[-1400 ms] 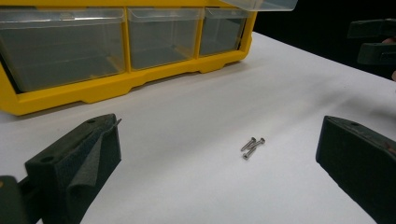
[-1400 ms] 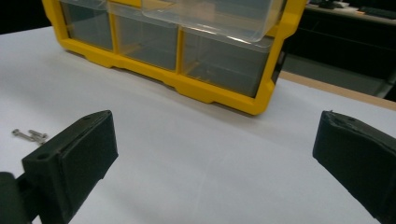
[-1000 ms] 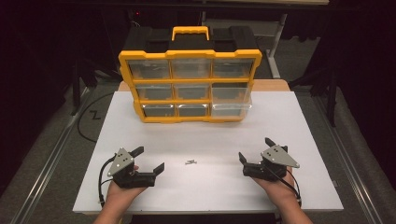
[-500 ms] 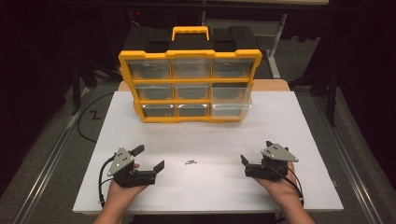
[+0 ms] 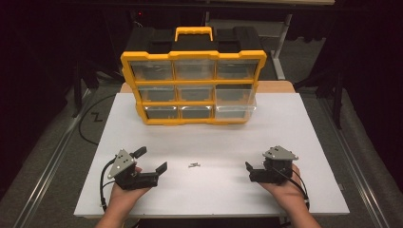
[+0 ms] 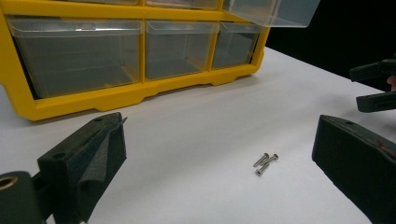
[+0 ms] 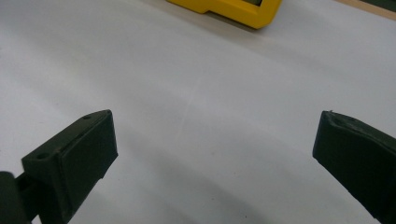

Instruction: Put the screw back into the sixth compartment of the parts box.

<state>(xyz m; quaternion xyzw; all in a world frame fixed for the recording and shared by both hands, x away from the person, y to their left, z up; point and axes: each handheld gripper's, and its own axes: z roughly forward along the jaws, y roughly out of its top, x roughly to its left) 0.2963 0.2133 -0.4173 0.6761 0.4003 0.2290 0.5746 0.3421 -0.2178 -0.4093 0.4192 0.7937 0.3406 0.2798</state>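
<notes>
Right now I hold my left gripper [image 5: 152,160] and right gripper [image 5: 248,172] low over the white table [image 5: 294,123], both wide open, gripping nothing; the small screws [image 5: 193,165] lie between them, before the yellow organizer [image 5: 192,86].

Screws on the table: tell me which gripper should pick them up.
Left, probably. The screws lie ahead between the open jaws of the left gripper, which points at them. The right gripper sits farther off, with bare table between its jaws.
</notes>
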